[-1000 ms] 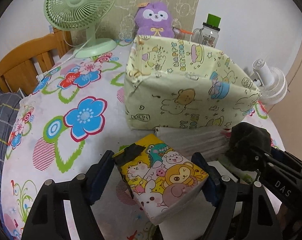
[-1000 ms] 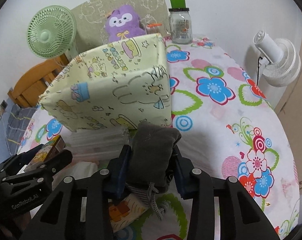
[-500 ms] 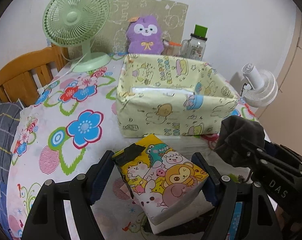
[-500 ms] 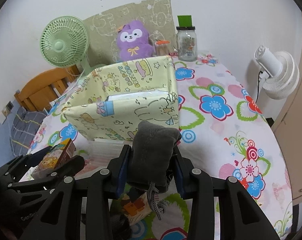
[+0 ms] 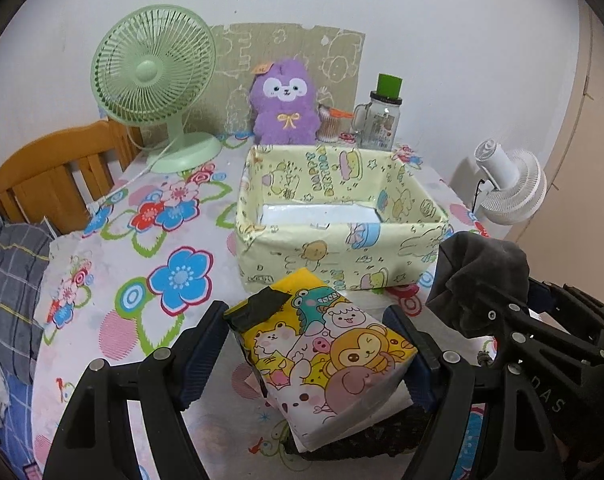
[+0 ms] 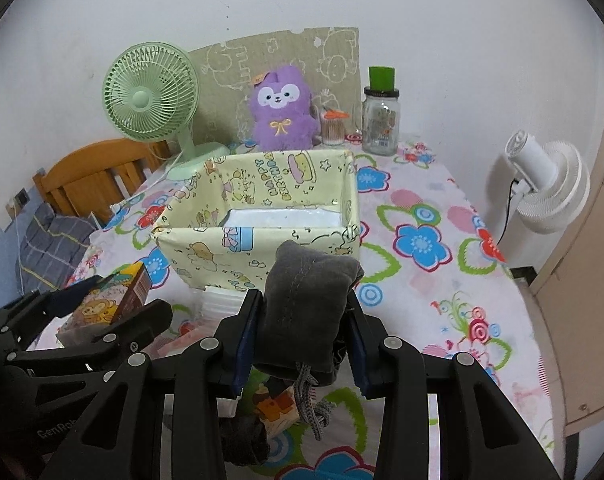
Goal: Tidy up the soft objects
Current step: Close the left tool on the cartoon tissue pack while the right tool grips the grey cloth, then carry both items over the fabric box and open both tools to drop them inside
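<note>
Faintly, "HAPPY BIRTHDAY" on yellow box [image 5: 338,220], "DAS" on right gripper [image 5: 498,316]

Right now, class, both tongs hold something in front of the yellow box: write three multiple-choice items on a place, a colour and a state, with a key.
1. Where is the purple plush toy?
A. inside the yellow box
B. behind the box, by the wall
C. on the wooden chair

2. What colour is the pouch in the right tongs?
A. dark grey
B. pink
C. white

3. What state are the left tongs in?
A. open and empty
B. shut on a fan
C. shut on the cartoon tissue pack

Key: 1 B, it sits past the box's far wall. 2 A, grey fabric shows between the pads. 3 C, both pads press the pack's sides.
</note>
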`<state>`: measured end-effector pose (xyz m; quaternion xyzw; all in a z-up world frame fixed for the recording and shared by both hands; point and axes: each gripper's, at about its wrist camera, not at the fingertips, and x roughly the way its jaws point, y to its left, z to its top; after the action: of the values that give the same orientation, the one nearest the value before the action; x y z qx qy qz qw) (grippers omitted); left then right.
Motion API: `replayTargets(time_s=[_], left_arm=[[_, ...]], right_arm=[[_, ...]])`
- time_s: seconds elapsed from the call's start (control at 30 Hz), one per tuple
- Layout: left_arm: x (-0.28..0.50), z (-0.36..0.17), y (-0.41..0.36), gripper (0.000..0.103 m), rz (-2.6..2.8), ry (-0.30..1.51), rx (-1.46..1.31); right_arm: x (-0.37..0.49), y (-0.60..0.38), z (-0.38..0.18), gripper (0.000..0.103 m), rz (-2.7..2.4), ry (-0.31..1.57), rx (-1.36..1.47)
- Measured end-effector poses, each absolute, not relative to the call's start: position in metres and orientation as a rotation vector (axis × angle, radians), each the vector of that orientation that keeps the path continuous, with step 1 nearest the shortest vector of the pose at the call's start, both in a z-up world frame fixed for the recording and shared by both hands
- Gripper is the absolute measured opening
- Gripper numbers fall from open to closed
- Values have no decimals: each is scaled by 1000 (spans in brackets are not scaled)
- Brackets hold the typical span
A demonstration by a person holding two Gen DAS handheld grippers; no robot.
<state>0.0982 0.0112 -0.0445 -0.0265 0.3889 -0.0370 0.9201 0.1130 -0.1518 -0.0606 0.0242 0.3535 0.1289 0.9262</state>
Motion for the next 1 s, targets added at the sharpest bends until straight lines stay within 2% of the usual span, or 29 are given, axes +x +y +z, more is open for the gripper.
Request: replayTargets(time_s=[0.57, 1.0], left_arm=[[99, 3, 9, 80, -69, 715, -30], [126, 21, 8, 80, -78, 686, -28]], right_arm=[[109, -156, -13, 42, 259, 643, 30], [129, -160, 5, 42, 252, 608, 55]])
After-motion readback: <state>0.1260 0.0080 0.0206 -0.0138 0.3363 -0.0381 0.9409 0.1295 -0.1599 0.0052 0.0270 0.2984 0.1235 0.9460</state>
